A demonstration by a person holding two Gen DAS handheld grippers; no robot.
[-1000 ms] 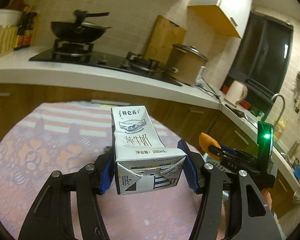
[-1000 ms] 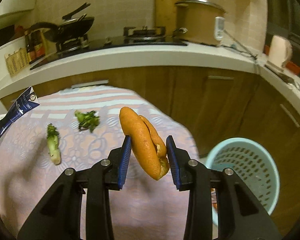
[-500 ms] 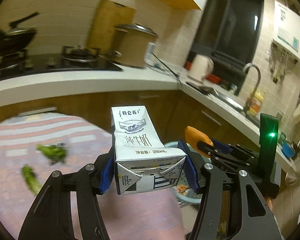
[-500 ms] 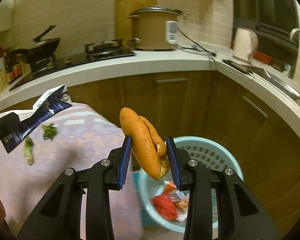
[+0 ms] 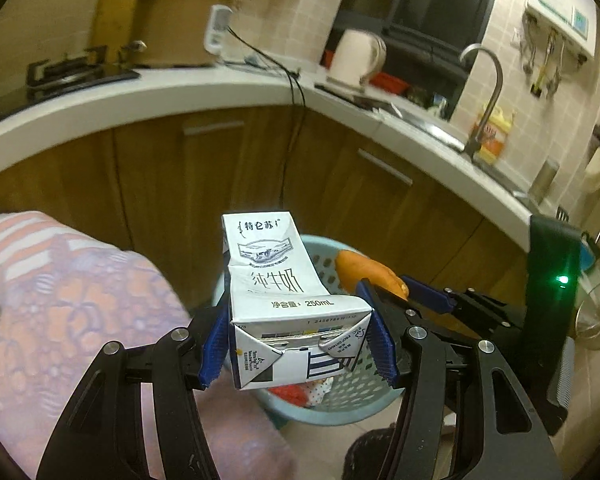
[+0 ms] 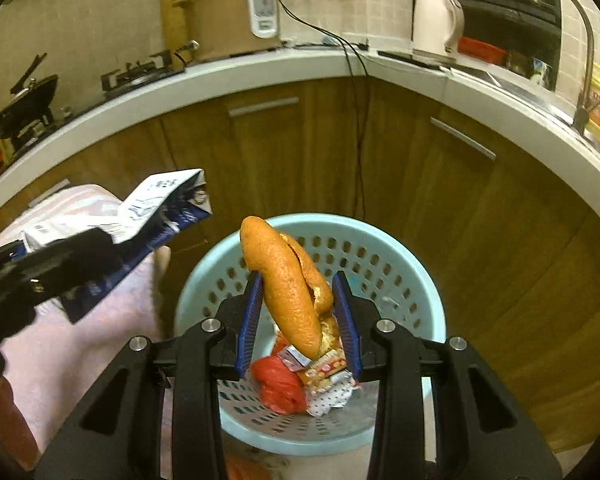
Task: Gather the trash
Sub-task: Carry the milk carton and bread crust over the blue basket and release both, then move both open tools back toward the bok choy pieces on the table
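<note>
Jaws of the left gripper clamp a milk carton at lower centre, while only the right wrist view shows the right gripper pinching an orange peel over wrappers inside the blue basket.

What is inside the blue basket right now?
The basket holds a crumpled red bag and printed wrappers. The orange peel in the right gripper hangs above it and covers part of the bottom.
</note>
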